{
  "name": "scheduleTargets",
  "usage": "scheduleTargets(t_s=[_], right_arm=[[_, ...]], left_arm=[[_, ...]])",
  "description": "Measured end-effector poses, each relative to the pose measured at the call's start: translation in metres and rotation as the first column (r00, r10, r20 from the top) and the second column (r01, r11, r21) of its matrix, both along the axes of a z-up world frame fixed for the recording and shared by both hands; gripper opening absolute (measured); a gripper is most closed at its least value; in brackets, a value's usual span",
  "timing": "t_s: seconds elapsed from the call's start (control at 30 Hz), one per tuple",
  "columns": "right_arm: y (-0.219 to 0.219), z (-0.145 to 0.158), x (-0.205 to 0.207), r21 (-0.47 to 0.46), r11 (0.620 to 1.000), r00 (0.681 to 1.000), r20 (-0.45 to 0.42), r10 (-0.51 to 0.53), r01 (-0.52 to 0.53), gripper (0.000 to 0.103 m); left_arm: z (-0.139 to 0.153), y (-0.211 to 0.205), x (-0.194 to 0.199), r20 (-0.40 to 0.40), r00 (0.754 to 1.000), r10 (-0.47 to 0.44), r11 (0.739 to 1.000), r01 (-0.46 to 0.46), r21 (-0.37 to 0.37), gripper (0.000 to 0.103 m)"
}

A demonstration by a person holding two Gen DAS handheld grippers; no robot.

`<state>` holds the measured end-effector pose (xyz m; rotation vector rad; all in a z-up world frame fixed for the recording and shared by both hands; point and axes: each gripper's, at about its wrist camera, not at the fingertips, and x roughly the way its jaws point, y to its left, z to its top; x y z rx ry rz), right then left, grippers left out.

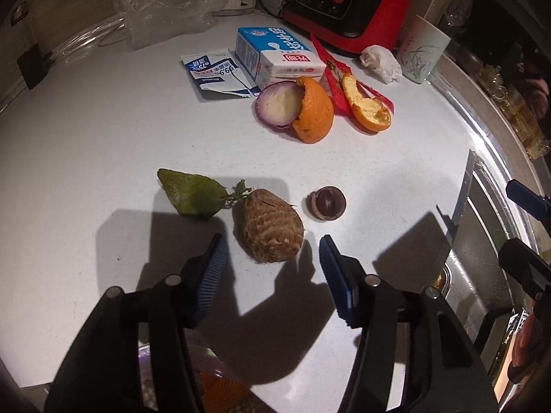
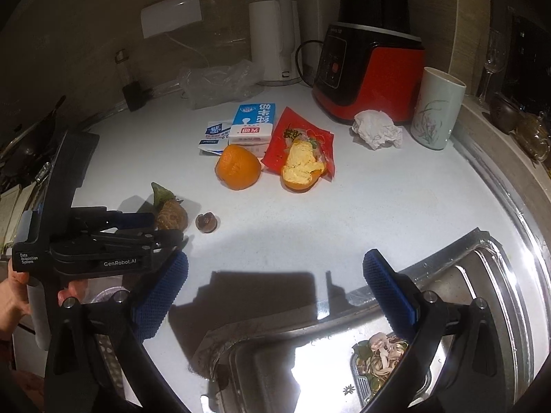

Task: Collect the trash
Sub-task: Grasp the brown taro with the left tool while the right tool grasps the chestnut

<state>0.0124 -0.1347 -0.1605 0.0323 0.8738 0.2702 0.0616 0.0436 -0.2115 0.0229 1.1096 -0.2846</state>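
Note:
A brown hairy taro root lies on the white counter between the blue pads of my left gripper, which is open and clear of it on both sides. A green leaf lies at its left and a small dark round husk at its right. Farther back are an onion half, two orange peels, a milk carton, a wipe sachet, a red wrapper and a crumpled tissue. My right gripper hangs open and empty over the counter's near edge.
A red blender base, a white kettle, a pale cup and a clear plastic bag line the back. A steel sink with food scraps lies at the right. A hand holds the left gripper.

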Motion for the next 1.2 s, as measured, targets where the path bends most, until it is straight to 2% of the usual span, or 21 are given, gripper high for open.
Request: scheduleTargets(t_s=[0.1,0.13,0.43,0.57,0.67,0.7,0.83,0.87,0.93,0.97,1.0,1.03,1.07,1.2], right_arm=[[0.001,-0.009,0.011,0.008,0.999,0.999,-0.005,0.032,-0.032,0.101],[0.002,-0.012,0.015,0.013,0.999,0.999,-0.005,0.043,-0.043,0.101],[0.029,-0.043,0.048,0.107,0.973,0.978,-0.001,0.208,-0.206,0.1],[0.051,-0.048,0.058,0.055,0.956,0.958,0.007,0.287,-0.287,0.088],[0.065,-0.052,0.064,0.022,0.945,0.945,0.009,0.326,-0.326,0.085],[0.069,-0.054,0.067,0.013,0.943,0.943,0.002,0.333,-0.333,0.079],[0.075,-0.062,0.074,0.02,0.94,0.94,-0.023,0.341,-0.34,0.071],[0.076,-0.064,0.074,0.018,0.941,0.94,-0.027,0.339,-0.339,0.065],[0.079,-0.065,0.073,0.004,0.941,0.94,-0.024,0.34,-0.34,0.061],[0.081,-0.066,0.073,-0.002,0.94,0.939,-0.025,0.342,-0.342,0.056],[0.082,-0.065,0.071,-0.011,0.939,0.939,-0.021,0.343,-0.344,0.045],[0.084,-0.065,0.07,-0.02,0.939,0.939,-0.019,0.344,-0.345,0.039],[0.085,-0.064,0.07,-0.028,0.938,0.939,-0.019,0.344,-0.345,0.026],[0.085,-0.064,0.071,-0.018,0.946,0.946,-0.03,0.323,-0.324,0.024]], left_arm=[[-0.001,-0.003,0.001,0.013,1.0,-0.006,0.999,0.005,0.039,0.041],[-0.001,-0.004,0.002,0.009,1.0,-0.012,0.999,0.012,0.04,0.035],[0.013,0.0,-0.004,0.025,0.999,-0.032,0.999,0.031,0.019,0.035],[0.032,0.003,-0.014,0.067,0.997,-0.045,0.999,0.045,0.003,0.035],[0.042,0.005,-0.02,0.087,0.995,-0.053,0.998,0.054,-0.011,0.035],[0.043,0.006,-0.021,0.091,0.994,-0.054,0.998,0.055,-0.012,0.035],[0.049,0.011,-0.028,0.102,0.994,-0.047,0.999,0.049,-0.016,0.035],[0.051,0.013,-0.03,0.105,0.993,-0.043,0.999,0.045,-0.017,0.035],[0.054,0.018,-0.034,0.112,0.993,-0.036,0.999,0.039,-0.023,0.035],[0.056,0.021,-0.035,0.114,0.993,-0.03,0.999,0.033,-0.026,0.035],[0.057,0.023,-0.037,0.116,0.993,-0.025,0.999,0.029,-0.033,0.035],[0.058,0.026,-0.039,0.118,0.993,-0.019,0.999,0.024,-0.037,0.035],[0.059,0.028,-0.04,0.121,0.993,-0.014,0.999,0.019,-0.04,0.035],[0.062,0.039,-0.049,0.127,0.992,-0.008,0.999,0.014,-0.046,0.035]])
